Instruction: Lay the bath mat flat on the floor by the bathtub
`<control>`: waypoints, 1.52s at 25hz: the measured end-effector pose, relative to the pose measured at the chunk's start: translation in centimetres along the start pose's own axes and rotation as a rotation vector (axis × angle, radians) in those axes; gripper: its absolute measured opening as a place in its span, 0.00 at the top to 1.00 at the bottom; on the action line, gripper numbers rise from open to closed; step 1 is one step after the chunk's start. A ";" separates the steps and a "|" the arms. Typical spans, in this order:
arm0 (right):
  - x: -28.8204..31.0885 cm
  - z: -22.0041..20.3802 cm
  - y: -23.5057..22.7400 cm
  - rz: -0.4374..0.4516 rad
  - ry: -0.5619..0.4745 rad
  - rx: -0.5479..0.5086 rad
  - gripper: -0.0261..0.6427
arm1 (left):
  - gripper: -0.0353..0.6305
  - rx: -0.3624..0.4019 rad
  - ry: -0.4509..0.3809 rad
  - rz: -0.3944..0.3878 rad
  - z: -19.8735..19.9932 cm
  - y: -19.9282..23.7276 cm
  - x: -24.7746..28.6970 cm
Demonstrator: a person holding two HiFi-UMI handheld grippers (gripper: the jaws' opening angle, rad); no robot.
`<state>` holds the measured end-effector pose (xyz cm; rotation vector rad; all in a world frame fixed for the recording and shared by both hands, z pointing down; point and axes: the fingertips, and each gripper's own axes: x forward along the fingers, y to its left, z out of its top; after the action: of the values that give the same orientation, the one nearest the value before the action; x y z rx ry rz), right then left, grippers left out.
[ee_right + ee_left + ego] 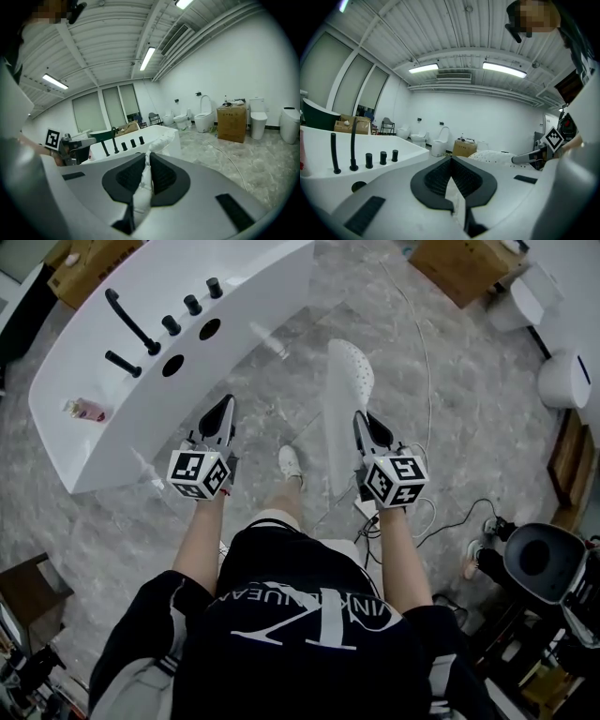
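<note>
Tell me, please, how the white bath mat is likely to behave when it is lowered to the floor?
Probably floppy: the bath mat bunches into soft folds where the right gripper pinches it. Likely light for its size, since that pinch and the left gripper alone carry it. Its dotted face may grip rather than slide.

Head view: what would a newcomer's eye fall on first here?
The white dotted bath mat stands out first, held up over the grey floor and pinched by the right gripper and the left gripper. At upper left is the big white bathtub, with black taps on its rim.
</note>
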<state>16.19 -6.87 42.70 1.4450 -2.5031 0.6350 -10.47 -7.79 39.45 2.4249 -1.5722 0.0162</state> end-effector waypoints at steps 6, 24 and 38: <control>6.1 1.3 -1.9 0.051 0.038 0.021 0.90 | 0.93 0.012 0.029 -0.027 1.3 1.4 7.5; 25.5 1.7 -0.4 0.230 0.140 0.004 0.90 | 0.93 -0.049 0.051 0.124 -1.3 11.8 15.6; 42.3 -5.6 -0.6 0.425 0.191 0.216 0.90 | 0.93 -0.064 0.098 0.334 -8.4 19.5 22.0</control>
<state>-5.16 -37.62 63.19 0.8503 -2.6627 1.0883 -17.81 -33.25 54.72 2.0555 -1.8802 0.1405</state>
